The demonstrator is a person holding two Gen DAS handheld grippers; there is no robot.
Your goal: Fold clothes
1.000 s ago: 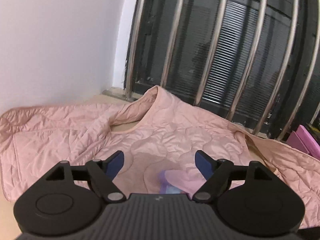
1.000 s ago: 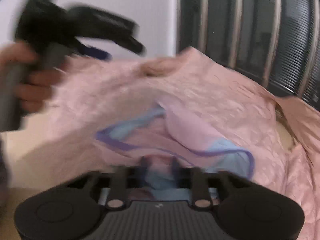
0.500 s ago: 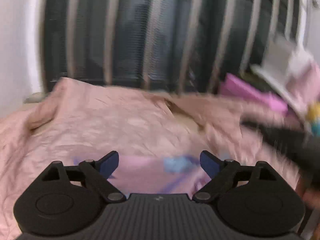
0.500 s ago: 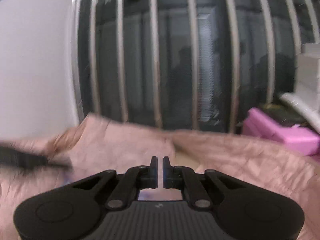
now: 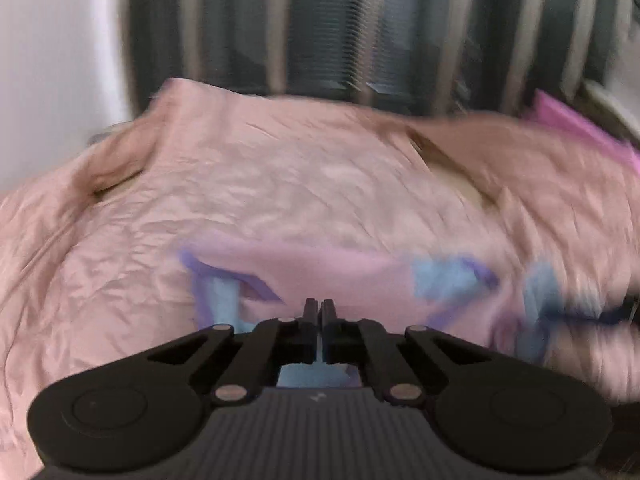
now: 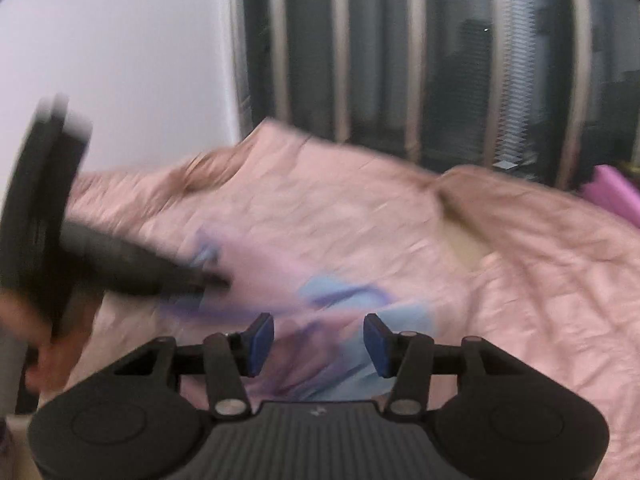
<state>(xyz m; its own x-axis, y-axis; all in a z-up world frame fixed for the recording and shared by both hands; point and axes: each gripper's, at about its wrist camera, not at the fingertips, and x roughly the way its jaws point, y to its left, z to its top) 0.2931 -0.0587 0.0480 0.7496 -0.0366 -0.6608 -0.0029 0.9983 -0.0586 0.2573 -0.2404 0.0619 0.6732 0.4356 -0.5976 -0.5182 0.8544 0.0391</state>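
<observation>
A small pink garment with light blue panels and purple trim lies on a large quilted pink jacket. My left gripper is shut on the small garment's near edge; blue cloth shows behind its closed fingers. In the right wrist view the small garment lies just ahead of my right gripper, which is open with blue pads and holds nothing. The left gripper also shows there, blurred, at the garment's left side.
A window with metal bars runs along the back. A white wall stands at the left. A magenta box sits at the far right beyond the jacket. Both views are motion-blurred.
My left gripper was open and is now shut on the small garment. My right gripper was shut and is now open, low over the garment's right part.
</observation>
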